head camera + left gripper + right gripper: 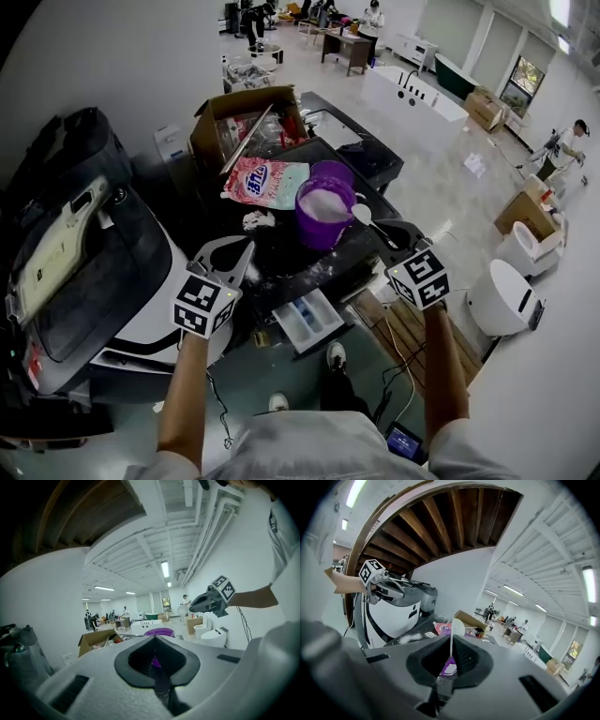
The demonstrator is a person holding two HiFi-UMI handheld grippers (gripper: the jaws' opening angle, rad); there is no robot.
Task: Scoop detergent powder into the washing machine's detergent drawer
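Nearest us, 1 detergent drawer [307, 322] stands pulled open from the washing machine [291, 261], below and in front of the purple bucket [319, 236]. We hold 2 grippers. The left gripper [239, 255] sits to the bucket's front-left, its jaws pressed together with nothing between them. The right gripper [386, 232] sits to the bucket's front-right, its jaws clamped on the handle of 1 white spoon [364, 215]. The spoon's long axis runs from those jaws up toward the bucket, bowl end leading, and the bowl is just beside the bucket's right rim. The 1 bucket stands upright on the machine's dark top, holding white powder [323, 204]. 1 small clump of spilled powder [258, 220] lies left of the bucket. Behind the bucket to the left lies 1 pink detergent bag [265, 182], and beyond that stands 1 open cardboard box [234, 112].
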